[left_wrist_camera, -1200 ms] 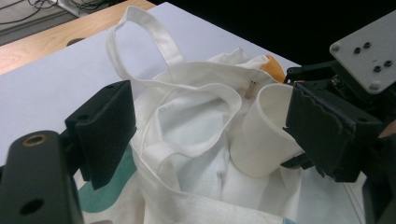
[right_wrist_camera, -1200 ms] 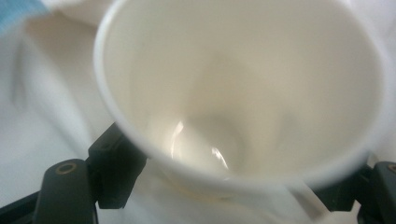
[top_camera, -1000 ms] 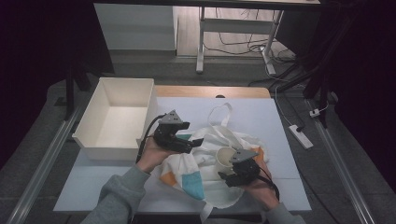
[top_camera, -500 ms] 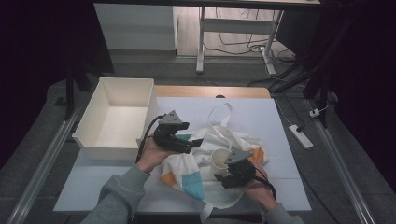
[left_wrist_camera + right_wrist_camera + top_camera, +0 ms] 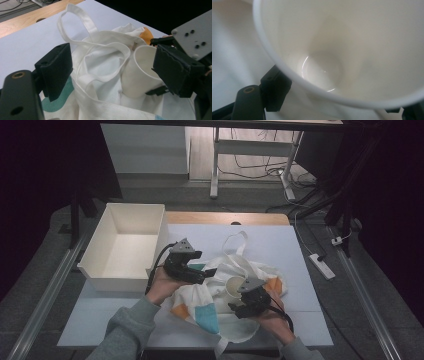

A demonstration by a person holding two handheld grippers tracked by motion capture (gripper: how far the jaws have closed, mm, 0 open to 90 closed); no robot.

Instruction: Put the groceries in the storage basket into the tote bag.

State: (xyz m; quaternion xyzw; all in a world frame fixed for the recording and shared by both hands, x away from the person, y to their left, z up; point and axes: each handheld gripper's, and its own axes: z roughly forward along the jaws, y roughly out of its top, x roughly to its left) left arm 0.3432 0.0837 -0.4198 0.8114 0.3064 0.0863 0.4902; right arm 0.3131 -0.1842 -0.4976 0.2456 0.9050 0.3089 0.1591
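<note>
A white cloth tote bag (image 5: 200,306) with teal and orange patches lies crumpled on the table (image 5: 280,245). My left gripper (image 5: 207,272) hovers at its left side, open, with the bag's mouth and a handle loop (image 5: 100,75) between the spread jaws (image 5: 112,72). My right gripper (image 5: 239,296) is shut on a white paper cup (image 5: 231,284), held tilted at the bag's mouth. In the left gripper view the cup (image 5: 140,70) rests against the bag's rim, and the right gripper's grey plate (image 5: 193,35) shows behind it. The right gripper view looks into the empty cup (image 5: 352,50), with one finger (image 5: 274,92) on its outside.
An open white box (image 5: 120,282) stands at the table's left edge, close behind my left hand. A power strip (image 5: 320,266) lies on the floor to the right. Bare table surface extends beyond the bag toward the wooden far edge (image 5: 225,217).
My right gripper has carried the cup a little to the left, closer to the bag's mouth. The left gripper has stayed almost still.
</note>
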